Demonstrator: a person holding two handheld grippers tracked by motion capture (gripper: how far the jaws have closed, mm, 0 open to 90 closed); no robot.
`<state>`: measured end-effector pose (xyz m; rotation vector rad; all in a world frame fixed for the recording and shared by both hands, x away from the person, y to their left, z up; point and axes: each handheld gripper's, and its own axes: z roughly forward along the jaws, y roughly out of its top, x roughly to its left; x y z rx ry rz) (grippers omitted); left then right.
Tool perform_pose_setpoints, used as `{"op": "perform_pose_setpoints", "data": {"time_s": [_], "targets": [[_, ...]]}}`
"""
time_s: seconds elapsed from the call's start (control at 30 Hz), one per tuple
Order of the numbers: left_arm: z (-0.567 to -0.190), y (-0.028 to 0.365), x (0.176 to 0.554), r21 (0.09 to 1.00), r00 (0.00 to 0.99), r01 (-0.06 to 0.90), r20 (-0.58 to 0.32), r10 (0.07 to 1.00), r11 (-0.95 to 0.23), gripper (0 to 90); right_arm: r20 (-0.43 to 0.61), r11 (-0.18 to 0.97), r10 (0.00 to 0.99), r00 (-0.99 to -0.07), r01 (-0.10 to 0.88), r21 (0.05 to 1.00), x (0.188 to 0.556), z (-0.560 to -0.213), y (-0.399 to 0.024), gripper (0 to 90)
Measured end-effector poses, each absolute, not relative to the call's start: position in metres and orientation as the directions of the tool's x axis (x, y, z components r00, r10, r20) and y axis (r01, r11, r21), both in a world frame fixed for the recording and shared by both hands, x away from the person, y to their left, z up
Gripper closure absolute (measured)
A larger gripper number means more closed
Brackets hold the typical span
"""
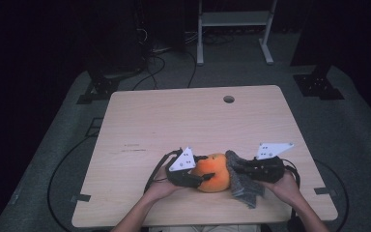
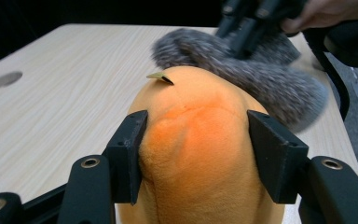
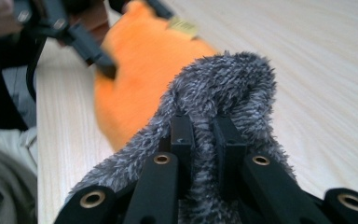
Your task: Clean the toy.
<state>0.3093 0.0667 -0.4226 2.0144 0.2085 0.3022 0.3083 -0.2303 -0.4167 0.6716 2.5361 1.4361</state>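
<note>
Two claws work at the near edge of the bench (image 1: 140,121), toward its middle. We see the left claw (image 2: 196,154) closed on an orange plush (image 2: 200,154), one jaw pressed into each flank, so that the fabric bulges between them. The plush rests on the bench beside a grey fuzzy cloth (image 1: 244,186), and the two touch. The right claw (image 3: 201,140) stands narrow, its jaws pinched tight on a fold of the cloth (image 3: 228,84), which arches over the jaw tips and lies against the plush (image 3: 140,74). A small tan tag (image 2: 160,77) stands up from the top of the plush.

We judge three risks from here. The plush is soft and rounded, so it may squeeze out of the left claw if pulled sideways. The right claw holds only a fold, and the pile is slippery, so a tug could strip the cloth free. Both things sit close to the near edge; a dropped cloth could slide off the bench.
</note>
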Motion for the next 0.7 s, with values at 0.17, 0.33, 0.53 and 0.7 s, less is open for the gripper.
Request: {"op": "perform_pose_setpoints", "data": {"time_s": [0.17,0.33,0.53,0.7], "targets": [[-0.419,0.066,0.312,0.897,0.956,0.031,0.103,0.275,-0.442,29.9,0.093,0.432,0.455,-0.885,0.311,0.846,0.313,-0.414,-0.228,80.1],[-0.416,0.074,0.318,0.907,0.944,0.115,0.027,0.33,-0.405,22.2,0.111,0.45,0.43,-0.896,0.319,0.834,0.308,-0.416,-0.223,80.1],[-0.416,0.076,0.316,0.893,0.945,0.051,0.102,0.31,-0.447,39.4,0.064,0.46,0.401,-0.914,0.261,0.849,0.3,-0.402,-0.215,79.9],[-0.419,0.082,0.317,0.888,0.947,0.054,0.099,0.306,-0.456,41.5,0.061,0.46,0.396,-0.916,0.256,0.85,0.305,-0.404,-0.208,80.0]]}}
